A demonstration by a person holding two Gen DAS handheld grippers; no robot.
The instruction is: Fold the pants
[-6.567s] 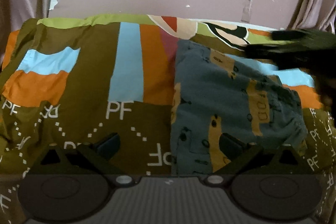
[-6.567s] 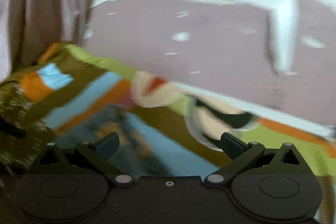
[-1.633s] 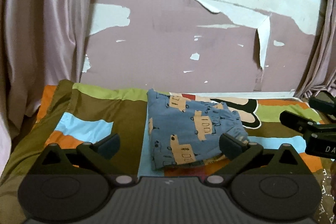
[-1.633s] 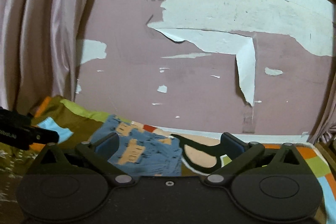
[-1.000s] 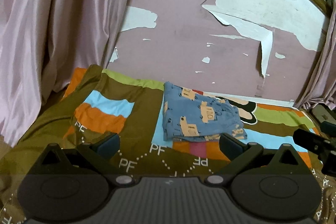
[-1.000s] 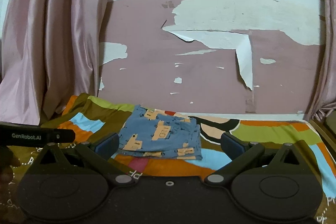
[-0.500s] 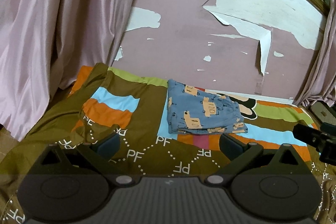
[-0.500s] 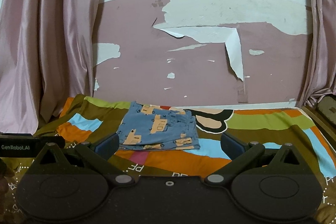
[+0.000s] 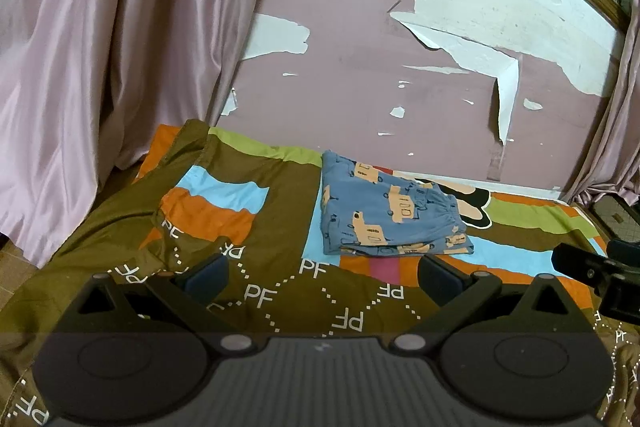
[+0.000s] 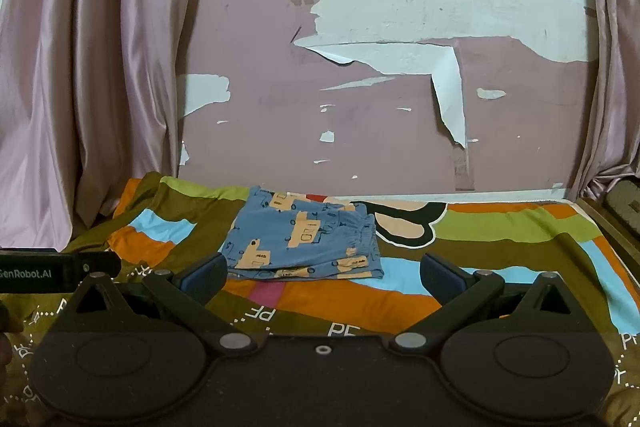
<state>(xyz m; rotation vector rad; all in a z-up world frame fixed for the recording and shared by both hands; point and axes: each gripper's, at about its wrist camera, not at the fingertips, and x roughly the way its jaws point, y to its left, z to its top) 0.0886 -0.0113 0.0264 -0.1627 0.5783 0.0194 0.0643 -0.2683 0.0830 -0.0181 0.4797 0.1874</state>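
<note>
Pants (image 9: 384,215): blue, printed with tan vehicle shapes, folded into a flat squarish stack. They lie on the bedspread (image 9: 280,227) toward its far side, near the wall (image 9: 360,87), well apart from both grippers. In the right wrist view the pants (image 10: 304,235) sit ahead and a little left of centre, layered edges facing the camera.

Bedspread: patchwork of brown, orange, light blue and green with white "PF" lettering; wrinkled at the left.

Left gripper (image 9: 322,275): released, fingers spread wide, nothing between them; held above the near part of the bedspread. Its side shows at the left edge of the right wrist view (image 10: 56,269), bearing a printed label.

Right gripper (image 10: 322,271): released, fingers spread wide, holding nothing. A dark piece at the right edge of the left wrist view (image 9: 596,279) is probably part of it.

Wall: pink paint, peeling in white patches.

Curtain (image 9: 100,67): pale pink, hanging at the left; another curtain (image 10: 616,67) at the right.
</note>
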